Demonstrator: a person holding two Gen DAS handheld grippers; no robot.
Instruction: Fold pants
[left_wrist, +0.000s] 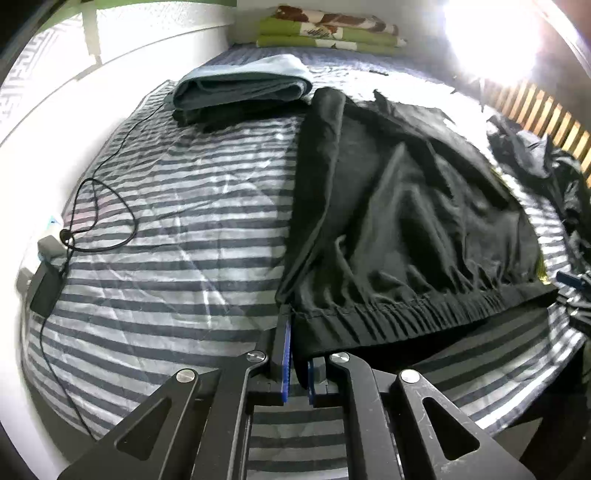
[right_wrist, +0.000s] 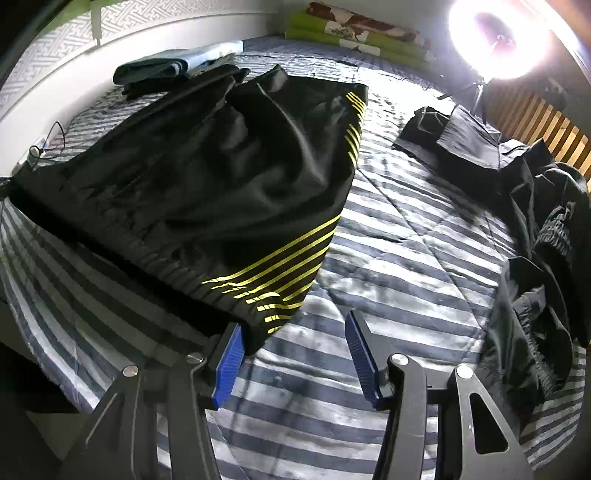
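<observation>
Black pants with yellow side stripes lie spread on the striped bedcover, elastic waistband toward me. In the left wrist view my left gripper is shut on the waistband's left corner, black cloth pinched between its blue pads. In the right wrist view the same pants lie to the left. My right gripper stands open just above the bedcover. The striped waistband corner reaches just inside its left finger, and the pads do not press on it.
A folded blue-grey stack lies at the far left and a green folded blanket at the head. A black cable and a charger sit at the left edge. Dark clothes are piled at right, under a bright lamp.
</observation>
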